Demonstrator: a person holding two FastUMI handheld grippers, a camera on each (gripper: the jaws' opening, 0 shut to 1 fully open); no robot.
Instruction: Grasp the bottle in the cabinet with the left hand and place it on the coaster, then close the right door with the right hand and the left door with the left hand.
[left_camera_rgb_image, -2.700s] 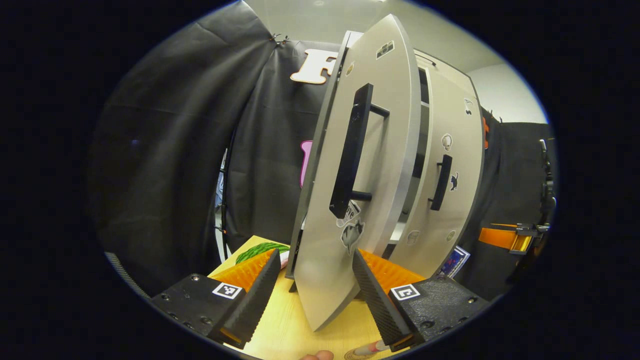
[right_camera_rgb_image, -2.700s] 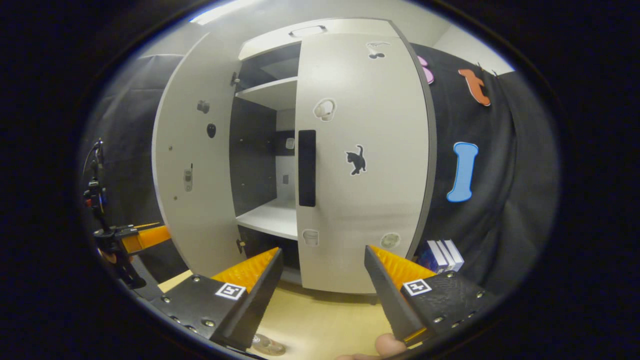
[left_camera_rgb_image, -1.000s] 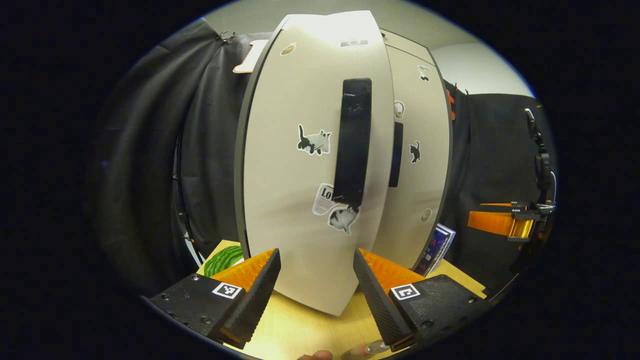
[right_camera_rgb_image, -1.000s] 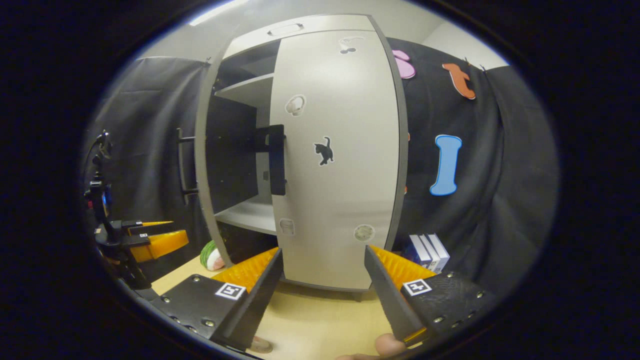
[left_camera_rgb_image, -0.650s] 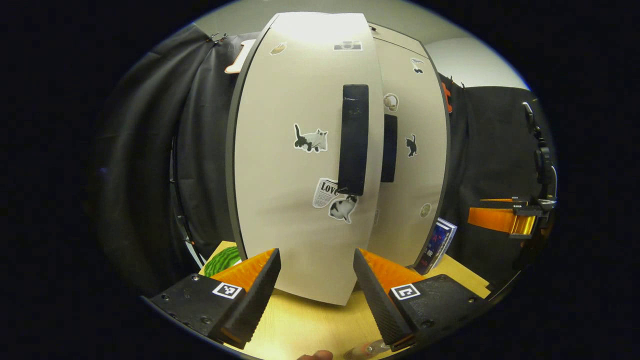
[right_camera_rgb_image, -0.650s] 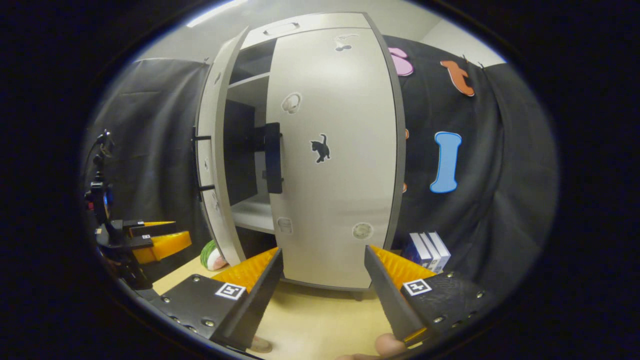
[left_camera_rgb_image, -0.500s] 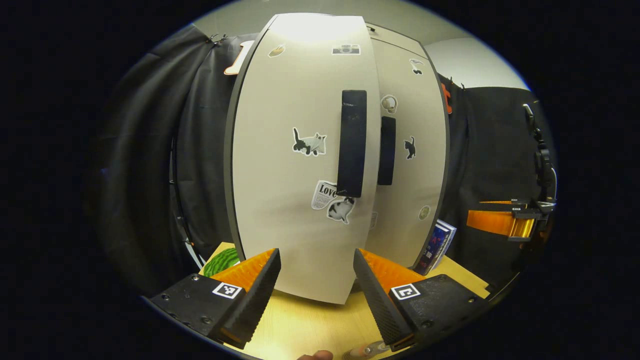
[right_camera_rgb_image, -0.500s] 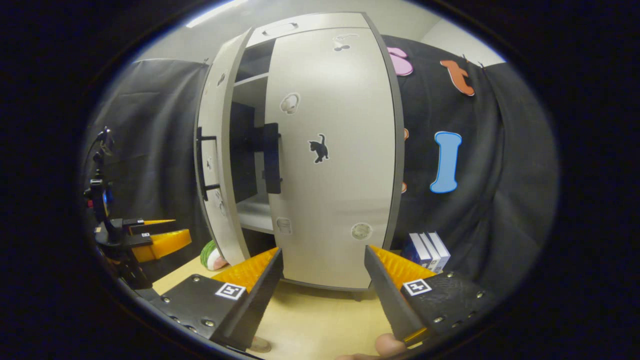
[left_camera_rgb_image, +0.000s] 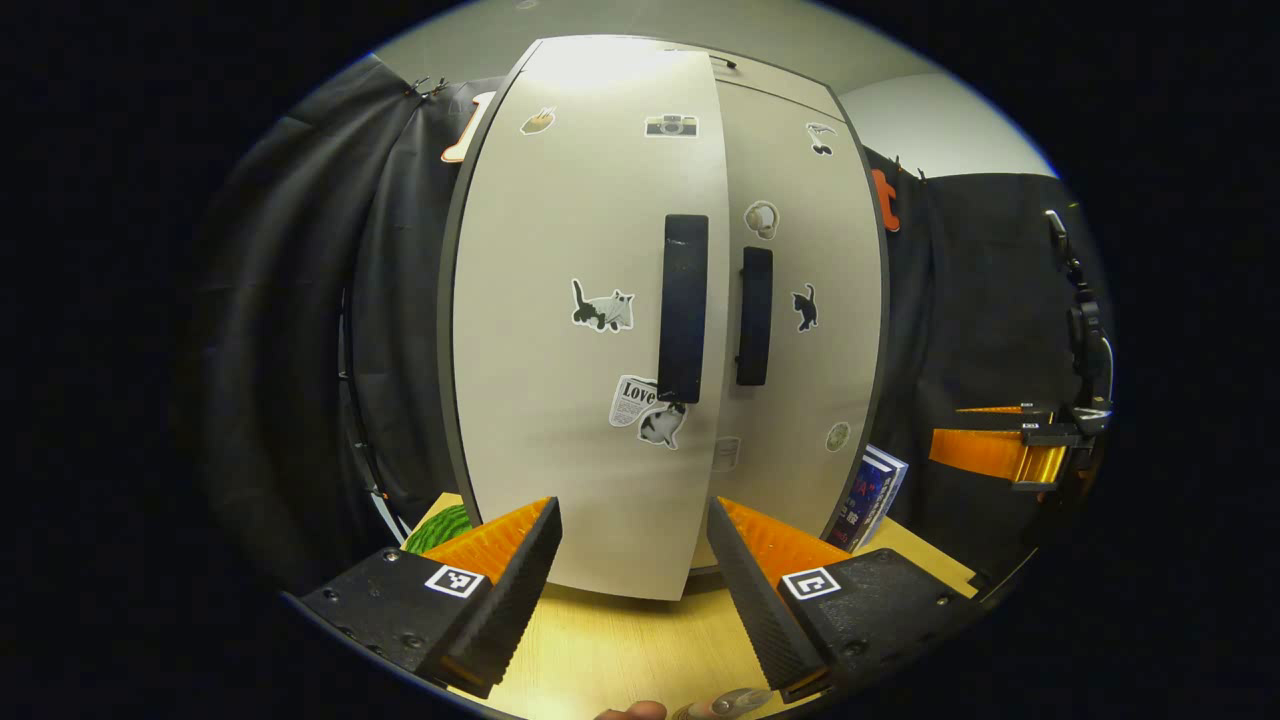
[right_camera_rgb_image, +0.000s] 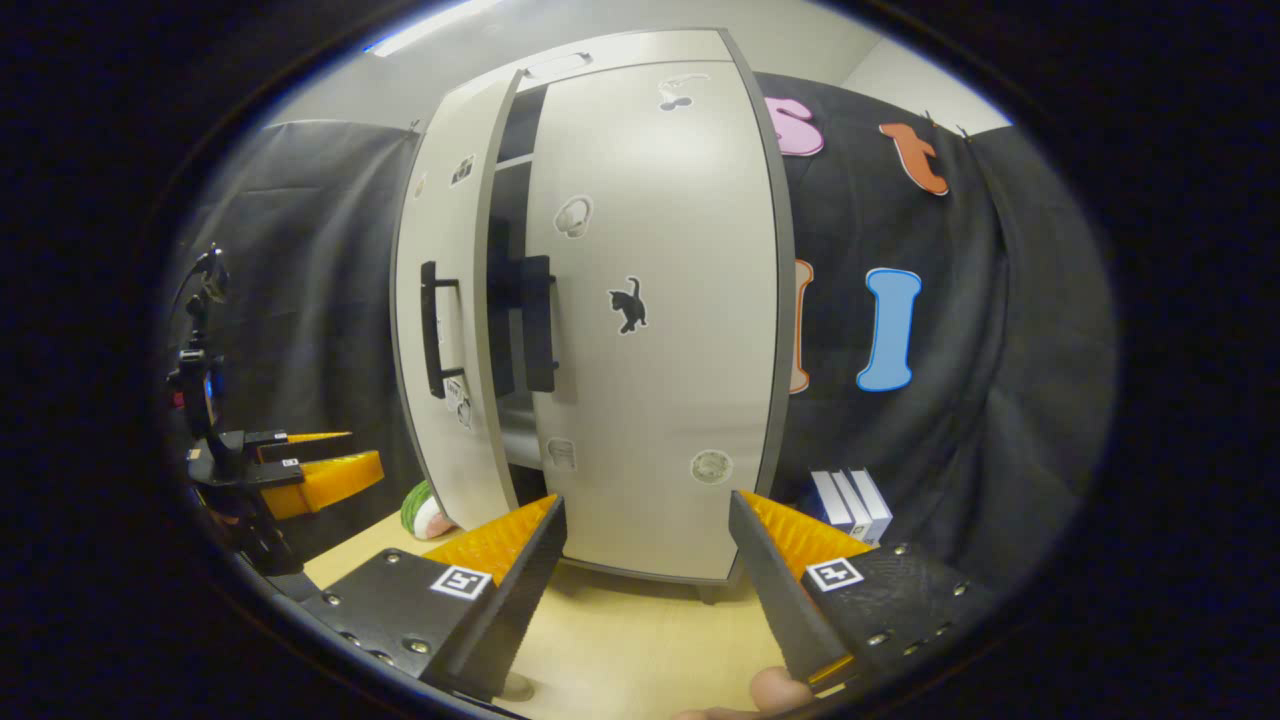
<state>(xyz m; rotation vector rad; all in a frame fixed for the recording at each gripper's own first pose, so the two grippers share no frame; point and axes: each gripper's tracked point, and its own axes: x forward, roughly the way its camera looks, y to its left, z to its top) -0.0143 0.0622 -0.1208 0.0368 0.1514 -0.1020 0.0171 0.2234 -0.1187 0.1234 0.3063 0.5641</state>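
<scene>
The left door (left_camera_rgb_image: 580, 330) carries a newspaper sticker (left_camera_rgb_image: 630, 400) whose one readable word is "Love", just below its black handle (left_camera_rgb_image: 683, 308), along with a grey cat sticker (left_camera_rgb_image: 602, 306) and a camera sticker (left_camera_rgb_image: 671, 125) near the top; the lettering on the books (left_camera_rgb_image: 872, 492) leaning at the cabinet's right foot is too small to read. In the left gripper view the left gripper (left_camera_rgb_image: 632, 590) has its fingers spread wide with nothing between them, low over the wooden counter (left_camera_rgb_image: 610, 650) and just in front of the left door's bottom edge, without touching it. That door stands almost shut: the right gripper view shows a narrow dark gap between it and the right door (right_camera_rgb_image: 660, 330), which lies flush with the cabinet and bears a black cat sticker (right_camera_rgb_image: 627, 304). The right gripper (right_camera_rgb_image: 648, 585) also has its fingers apart and empty, pointed at the foot of the right door. A little of the bottle (left_camera_rgb_image: 725, 703) shows at the lower rim of the left gripper view, nearer the camera than the fingertips, beside a fingertip (left_camera_rgb_image: 630, 711); whether it rests on the coaster cannot be told. A watermelon slice (right_camera_rgb_image: 425, 515) lies on the counter by the cabinet's left corner.
</scene>
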